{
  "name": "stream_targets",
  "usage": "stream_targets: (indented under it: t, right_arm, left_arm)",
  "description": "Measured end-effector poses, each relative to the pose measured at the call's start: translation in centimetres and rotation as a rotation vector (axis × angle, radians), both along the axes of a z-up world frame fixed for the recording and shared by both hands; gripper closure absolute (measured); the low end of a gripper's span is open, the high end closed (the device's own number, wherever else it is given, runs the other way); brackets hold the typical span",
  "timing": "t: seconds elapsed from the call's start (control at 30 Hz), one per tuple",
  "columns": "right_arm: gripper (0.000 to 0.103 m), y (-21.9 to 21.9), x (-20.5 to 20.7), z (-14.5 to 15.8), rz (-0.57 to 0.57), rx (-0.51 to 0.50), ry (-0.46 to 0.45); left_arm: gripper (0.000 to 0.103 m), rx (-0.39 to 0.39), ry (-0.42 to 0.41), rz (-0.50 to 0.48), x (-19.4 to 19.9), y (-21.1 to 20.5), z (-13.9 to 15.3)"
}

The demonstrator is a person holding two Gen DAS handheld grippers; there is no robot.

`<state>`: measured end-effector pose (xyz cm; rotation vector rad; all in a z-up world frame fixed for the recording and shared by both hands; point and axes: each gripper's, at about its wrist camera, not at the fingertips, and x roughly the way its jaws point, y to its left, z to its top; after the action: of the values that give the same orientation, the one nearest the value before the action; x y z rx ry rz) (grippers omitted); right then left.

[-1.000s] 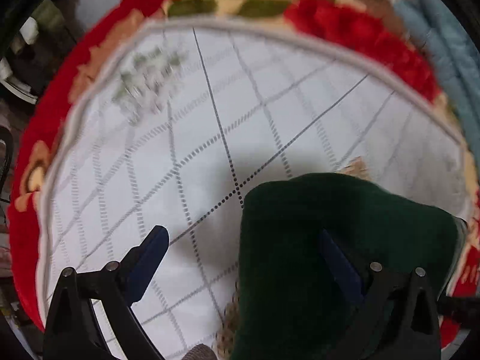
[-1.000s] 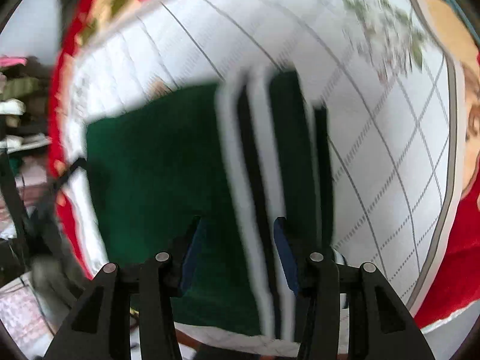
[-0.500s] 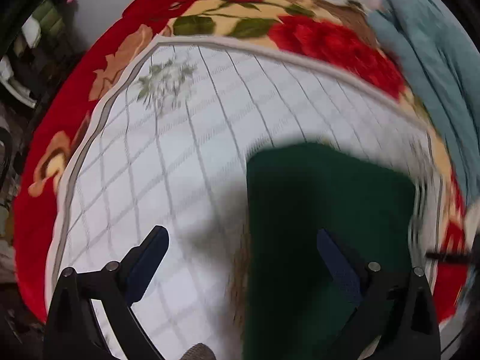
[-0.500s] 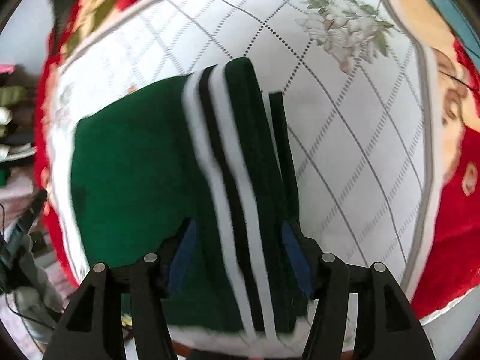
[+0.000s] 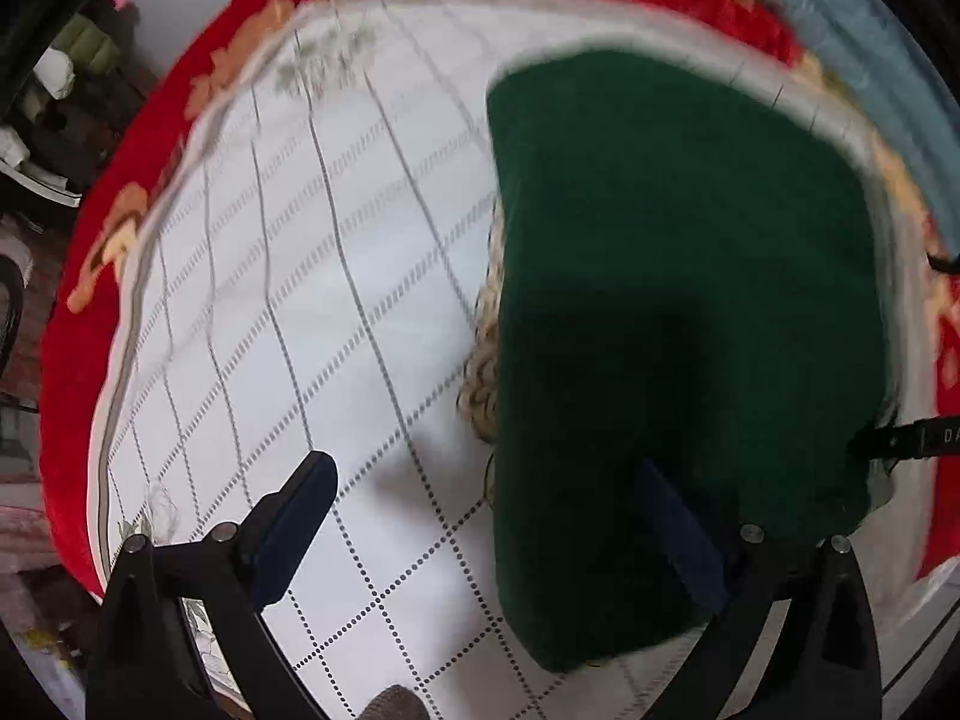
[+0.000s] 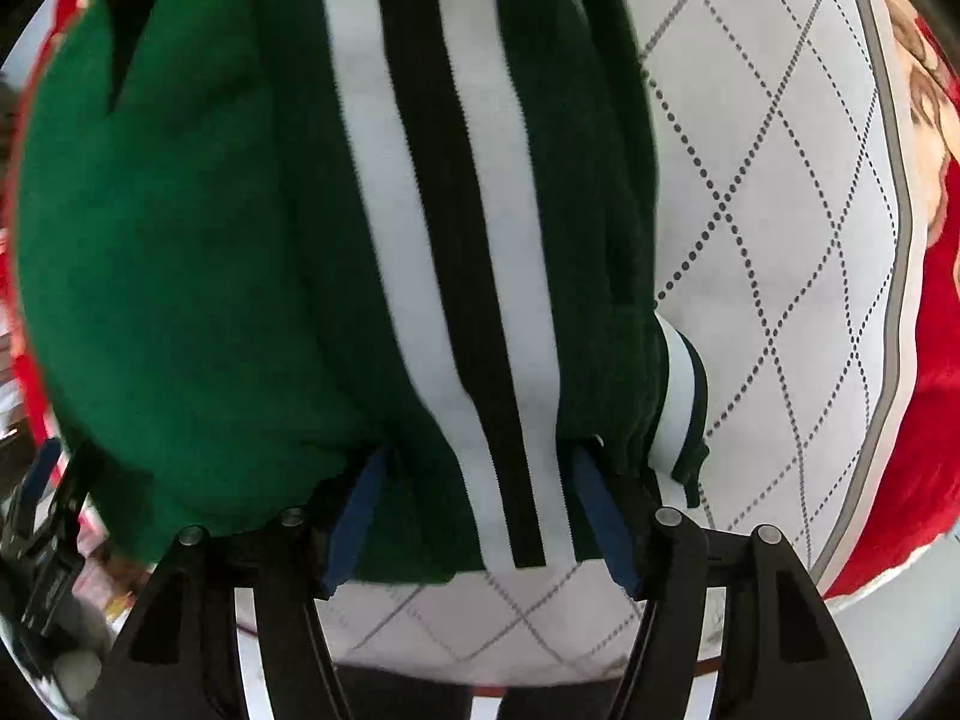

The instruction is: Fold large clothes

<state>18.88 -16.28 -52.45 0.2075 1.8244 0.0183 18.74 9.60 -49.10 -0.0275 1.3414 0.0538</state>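
The green garment [image 5: 678,312] lies folded on a white quilted cover [image 5: 312,312] printed with dotted diamond lines, and that cover is spread over a red floral blanket [image 5: 90,324]. In the left wrist view the garment shows as a plain dark green block toward the right side of the cover, with a patch of cream patterned fabric [image 5: 486,360] peeking out along its left edge and a pale blue cloth [image 5: 864,60] beyond the blanket at upper right. The left gripper [image 5: 486,528] has its jaws spread wide and holds nothing: one blue pad hangs over bare white cover, the other over the green cloth near its lower corner, and whether that pad touches the cloth cannot be told. In the right wrist view the garment [image 6: 198,252] fills most of the frame, and 2 white stripes with a black stripe between them run down it toward the camera. The right gripper [image 6: 474,510] straddles that striped band at the garment's near edge; its jaws have just been opening, and the band sits between the 2 blue pads, which stand at its sides without squeezing it. A striped cuff [image 6: 678,414] pokes out just right of the band.
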Motion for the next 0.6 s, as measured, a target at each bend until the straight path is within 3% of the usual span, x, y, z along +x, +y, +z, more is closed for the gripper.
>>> stream_targets:
  t: [0.07, 0.13, 0.17, 0.23, 0.3, 0.37, 0.47, 0.53, 0.6]
  right_arm:
    - [0.033, -1.1, -0.4, 2.3, -0.044, 0.098, -0.08]
    - [0.021, -3.0, -0.8, 4.5, -0.06, 0.133, -0.174]
    - [0.014, -3.9, -0.8, 5.3, -0.06, 0.133, -0.248]
    - [0.012, -4.9, -0.3, 5.4, -0.066, 0.157, -0.331]
    - [0.012, -6.1, 1.2, 3.6, -0.082, 0.184, -0.343]
    - [0.012, -6.6, 3.3, 1.1, -0.108, 0.275, -0.311]
    - [0.003, -8.4, 5.0, -2.9, -0.154, 0.373, -0.237]
    - [0.004, -8.0, 5.5, -2.7, -0.174, 0.36, -0.235]
    - [0.01, -7.3, 6.4, -0.5, -0.149, 0.309, -0.31]
  left_arm:
    - [0.0, -0.071, -0.038, 0.038, 0.3, 0.9, 1.6]
    - [0.001, -0.15, -0.065, 0.081, 1.2, 1.9, 1.8]
    - [0.001, -0.165, -0.069, 0.092, 1.6, 2.1, 1.5]
    - [0.001, -0.163, -0.085, 0.087, 3.0, 2.4, 0.5]
    - [0.001, -0.154, -0.093, 0.084, 4.4, 2.5, -0.6]
    - [0.001, -0.207, -0.082, 0.097, 5.4, 2.9, -1.4]
    - [0.001, -0.253, -0.059, 0.133, 7.0, 3.2, -2.4]
    - [0.001, -0.255, -0.077, 0.139, 7.7, 3.0, -1.8]
    - [0.001, -0.222, -0.092, 0.138, 8.7, 2.5, -1.1]
